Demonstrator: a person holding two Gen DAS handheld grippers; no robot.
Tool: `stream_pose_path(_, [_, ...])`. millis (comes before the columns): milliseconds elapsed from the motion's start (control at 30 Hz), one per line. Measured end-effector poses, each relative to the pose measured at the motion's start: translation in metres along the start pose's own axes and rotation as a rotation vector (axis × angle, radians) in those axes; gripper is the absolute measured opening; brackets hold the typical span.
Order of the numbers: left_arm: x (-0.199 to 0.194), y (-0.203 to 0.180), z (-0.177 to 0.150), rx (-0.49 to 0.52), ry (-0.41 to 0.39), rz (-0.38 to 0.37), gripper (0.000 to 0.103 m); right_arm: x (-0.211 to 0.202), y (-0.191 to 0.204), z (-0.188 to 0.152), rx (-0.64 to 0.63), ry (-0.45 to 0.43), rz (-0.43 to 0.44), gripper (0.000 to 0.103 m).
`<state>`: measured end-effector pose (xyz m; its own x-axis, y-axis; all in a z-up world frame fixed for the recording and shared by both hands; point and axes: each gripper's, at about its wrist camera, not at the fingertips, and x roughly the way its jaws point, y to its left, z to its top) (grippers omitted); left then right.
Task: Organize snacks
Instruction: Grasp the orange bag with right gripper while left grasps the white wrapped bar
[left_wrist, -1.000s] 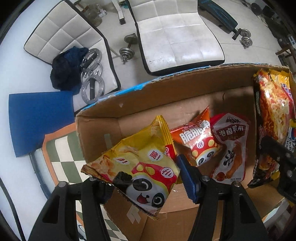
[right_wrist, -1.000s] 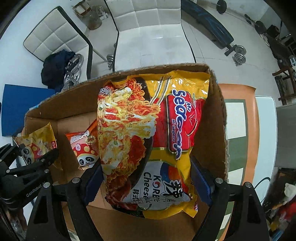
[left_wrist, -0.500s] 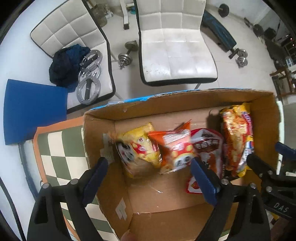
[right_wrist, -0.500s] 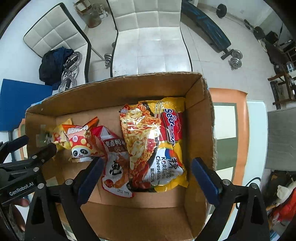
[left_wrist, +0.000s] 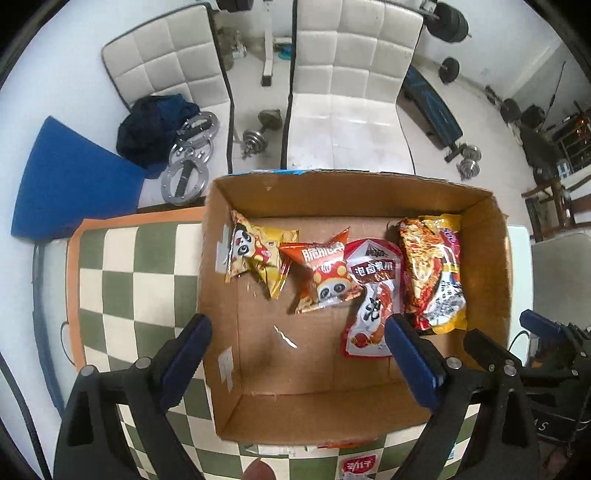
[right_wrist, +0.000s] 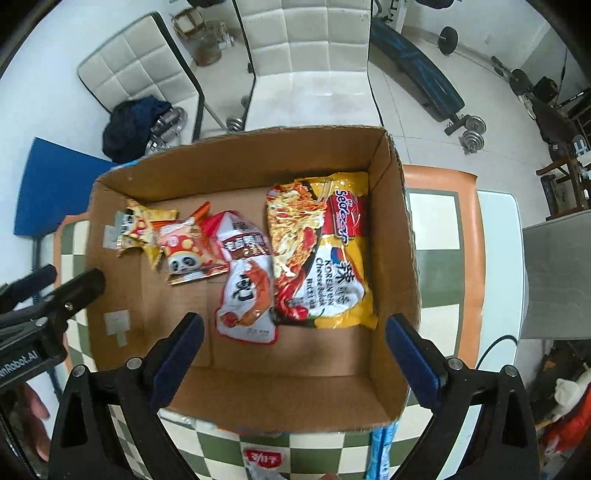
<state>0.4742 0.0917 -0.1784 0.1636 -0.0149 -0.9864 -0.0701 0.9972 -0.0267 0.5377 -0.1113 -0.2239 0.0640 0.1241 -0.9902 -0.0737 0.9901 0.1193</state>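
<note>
Both grippers, left (left_wrist: 297, 341) and right (right_wrist: 293, 338), have released their packets into the box (right_wrist: 400, 229) and hang spread, empty; next, lift clear before fetching more.

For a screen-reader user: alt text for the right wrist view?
Open cardboard box holding four snack packets in a row, the yellow noodle packet rightmost. The open, empty right gripper hovers above the box's near edge.

Bright even daylight, soft shadows, strong fisheye bending, dark corners, slight edge blur
</note>
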Motion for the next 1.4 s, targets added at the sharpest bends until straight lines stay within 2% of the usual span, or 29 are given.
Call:
stream_pose_path(200, [-0.043,-0.004,-0.037,-0.008,-0.121,0.023,0.096,-0.035,0.003,-0.033,0.001,-0.106,0.02,0.1])
stream_pose_path(400, [-0.08,0.002,-0.079,-0.04,-0.23,0.039,0.096,-0.064,0.008,-0.076,-0.002,-0.172,0.058,0.1])
stream_pose_path(567, [-0.087,0.012,-0.125,-0.084,-0.254,0.05,0.096,-0.068,0.008,-0.124,0.004,-0.172,0.096,0.1])
stream_pose_path(700, [-0.064,0.029,-0.162,-0.13,-0.195,0.055,0.096,-0.046,0.001,-0.157,0.041,-0.108,0.139,0.1])
stream_pose_path(900, [0.007,0.047,-0.202,-0.154,-0.035,0.061,0.095,0.017,-0.002,-0.186,0.1,0.02,0.192,0.1])
stream_pose_path(1033, [0.056,0.047,-0.205,-0.119,0.041,0.083,0.086,0.054,0.005,-0.188,0.117,0.047,0.197,0.099])
stream_pose_path(1133, [0.088,0.045,-0.203,-0.086,0.09,0.094,0.074,0.077,0.013,-0.184,0.129,0.067,0.198,0.092])
stream_pose_path(1167, [0.096,0.044,-0.202,-0.076,0.101,0.097,0.075,0.084,0.014,-0.183,0.134,0.074,0.197,0.087])
stream_pose_path(1400, [0.139,0.034,-0.197,-0.014,0.162,0.103,0.075,0.118,0.022,-0.175,0.161,0.116,0.195,0.077])
